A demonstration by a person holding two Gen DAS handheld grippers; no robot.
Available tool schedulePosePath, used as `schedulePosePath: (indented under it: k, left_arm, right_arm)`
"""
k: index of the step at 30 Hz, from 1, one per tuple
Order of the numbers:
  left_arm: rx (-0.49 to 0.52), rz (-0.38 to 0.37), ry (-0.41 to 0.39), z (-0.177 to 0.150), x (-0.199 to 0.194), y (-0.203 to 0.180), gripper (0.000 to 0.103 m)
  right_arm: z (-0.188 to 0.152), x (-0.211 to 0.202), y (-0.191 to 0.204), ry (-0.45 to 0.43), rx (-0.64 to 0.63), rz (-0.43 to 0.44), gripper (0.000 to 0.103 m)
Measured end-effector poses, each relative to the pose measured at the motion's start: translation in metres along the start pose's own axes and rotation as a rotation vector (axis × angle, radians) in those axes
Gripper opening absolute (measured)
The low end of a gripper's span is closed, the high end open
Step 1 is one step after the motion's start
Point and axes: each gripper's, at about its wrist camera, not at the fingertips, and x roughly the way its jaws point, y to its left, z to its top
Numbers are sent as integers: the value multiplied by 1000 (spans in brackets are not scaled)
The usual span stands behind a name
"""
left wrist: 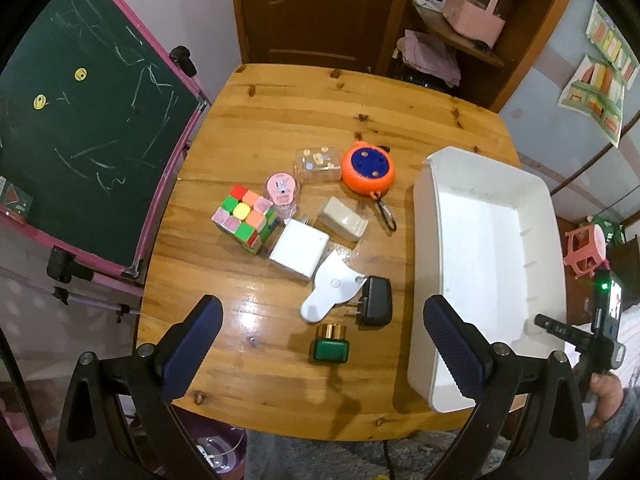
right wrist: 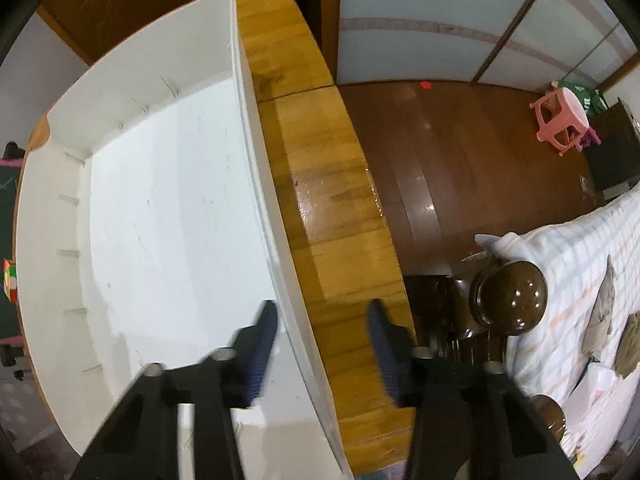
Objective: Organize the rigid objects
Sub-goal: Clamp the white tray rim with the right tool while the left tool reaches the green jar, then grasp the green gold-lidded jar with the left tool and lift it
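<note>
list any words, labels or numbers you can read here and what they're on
Nothing here reads clearly enough to quote.
pink round tag: printed lettering, too small to read.
wall posters: print too blurred to read.
chalkboard: chalk scribbles only, no words or numbers.

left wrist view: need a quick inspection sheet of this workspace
surface: wooden table, glossy, bare apart from the items
job's things: white plastic bin, empty; outside it: colourful puzzle cube, white square charger, black plug adapter, green bottle with gold cap, orange round reel, beige block, clear small box, pink-lidded jar, white flat paddle
clutter: nothing seen
grippers: left gripper open above the table; right gripper open, straddling the bin's wall
cables: nothing seen on the table
surroundings: green chalkboard, pink stool
</note>
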Motion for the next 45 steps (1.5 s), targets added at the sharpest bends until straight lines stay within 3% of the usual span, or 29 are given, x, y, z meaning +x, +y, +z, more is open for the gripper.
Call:
schedulePosePath:
  k: [4,8,13,32,42,45]
  left_arm:
    - [-6,1,26,-6,7,-1,101]
    - [-12,-20,29,-10,11,-1,99]
    - [-17,-49,84,-16,28,-3,83]
    - [-20,-41,284,-58,139,-4,83]
    - [-19,-22,324,-68,158,-8,45]
    - [-28,-9,319,-72,160,-4,45]
  right_arm:
    - [-2,2,1,8,8,46,8]
    - [0,1,-1,13,18,72,7]
    - [1,5,-11,27,51,128,6]
    - [-6,6,-3,47,-37,94,5]
    - [-9,0,5,18,-112,84,4]
    - [-10,0,4,27,-113,100,4]
